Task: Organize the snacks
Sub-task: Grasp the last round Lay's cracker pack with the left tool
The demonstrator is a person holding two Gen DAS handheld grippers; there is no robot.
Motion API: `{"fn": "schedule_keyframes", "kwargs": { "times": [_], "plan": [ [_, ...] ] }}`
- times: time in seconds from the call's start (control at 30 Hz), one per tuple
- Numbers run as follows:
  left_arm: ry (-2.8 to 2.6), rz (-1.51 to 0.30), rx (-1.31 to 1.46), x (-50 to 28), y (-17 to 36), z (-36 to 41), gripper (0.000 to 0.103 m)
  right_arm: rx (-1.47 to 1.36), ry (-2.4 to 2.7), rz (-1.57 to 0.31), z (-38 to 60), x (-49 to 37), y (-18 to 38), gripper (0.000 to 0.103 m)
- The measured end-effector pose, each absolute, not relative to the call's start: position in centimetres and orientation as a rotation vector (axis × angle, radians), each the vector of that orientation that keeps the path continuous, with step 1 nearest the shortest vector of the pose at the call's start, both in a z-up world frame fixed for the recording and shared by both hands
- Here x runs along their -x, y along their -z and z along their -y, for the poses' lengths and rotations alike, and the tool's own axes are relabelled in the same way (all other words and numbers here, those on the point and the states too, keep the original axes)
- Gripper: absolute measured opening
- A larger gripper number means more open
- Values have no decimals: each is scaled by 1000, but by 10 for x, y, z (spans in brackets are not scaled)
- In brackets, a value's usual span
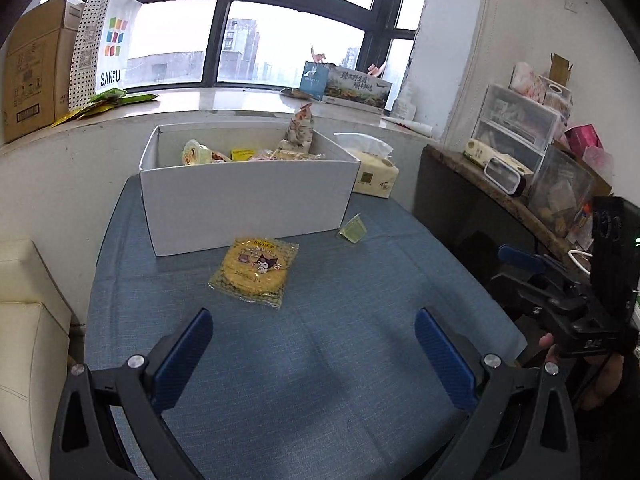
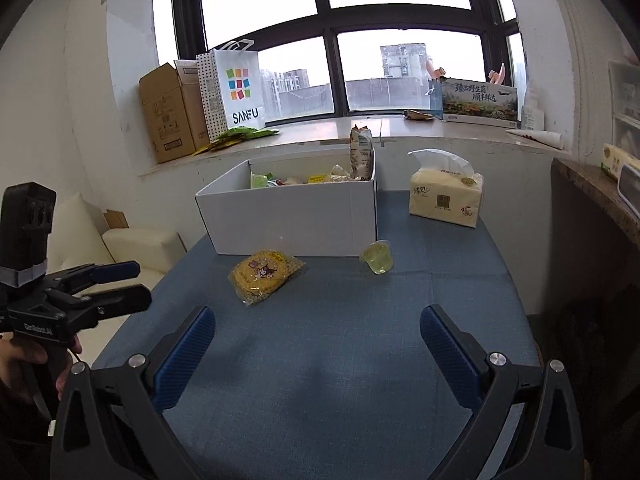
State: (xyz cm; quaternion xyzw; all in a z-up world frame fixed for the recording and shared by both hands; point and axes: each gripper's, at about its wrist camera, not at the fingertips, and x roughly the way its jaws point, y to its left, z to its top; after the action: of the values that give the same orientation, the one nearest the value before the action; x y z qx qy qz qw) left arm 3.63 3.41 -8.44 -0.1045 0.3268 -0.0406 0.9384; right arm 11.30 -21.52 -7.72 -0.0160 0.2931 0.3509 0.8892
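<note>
- Left wrist view: the left gripper (image 1: 314,336) hovers above the blue tablecloth (image 1: 320,360) with its blue fingers spread wide and nothing between them.
- Right wrist view: the right gripper (image 2: 318,336) is likewise spread wide and empty, held back from the snacks.
- The white box (image 1: 248,196) stands at the far side of the table and already holds several snacks, among them an upright bag (image 1: 300,130) leaning in its far right corner.
- Two snacks lie outside it, close to its near wall: a yellow cookie packet (image 1: 256,272) flat on the cloth just in front of the box, and a small green jelly cup (image 2: 377,257) tipped on its side near the box's right front corner.
- The cookie packet looks light, with a slick, crinkly film wrapper and a brittle disc inside; I judge it best pinched gently at a sealed edge or across the thin rim, since a hard squeeze on the middle could crack it.
- The jelly cup seems light, with a thin, smooth plastic wall that may slip or roll; closing across its body below the lid rim looks safest.
- A tissue pack (image 2: 445,196) sits to the right of the box, apart from the snacks.
</note>
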Motion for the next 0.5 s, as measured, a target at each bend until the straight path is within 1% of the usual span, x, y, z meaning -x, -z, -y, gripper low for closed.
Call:
{"fn": "schedule_keyframes", "kwargs": {
  "times": [0.2, 0.37, 0.5],
  "plan": [
    [41, -724, 228, -64, 99, -40, 103, 2, -726, -619, 219, -115, 79, 103],
    [49, -770, 173, -112, 115, -44, 103, -3, -728, -622, 219, -115, 79, 103],
    [28, -854, 89, -158, 140, -47, 103, -3, -726, -625, 219, -115, 80, 103]
  ]
}}
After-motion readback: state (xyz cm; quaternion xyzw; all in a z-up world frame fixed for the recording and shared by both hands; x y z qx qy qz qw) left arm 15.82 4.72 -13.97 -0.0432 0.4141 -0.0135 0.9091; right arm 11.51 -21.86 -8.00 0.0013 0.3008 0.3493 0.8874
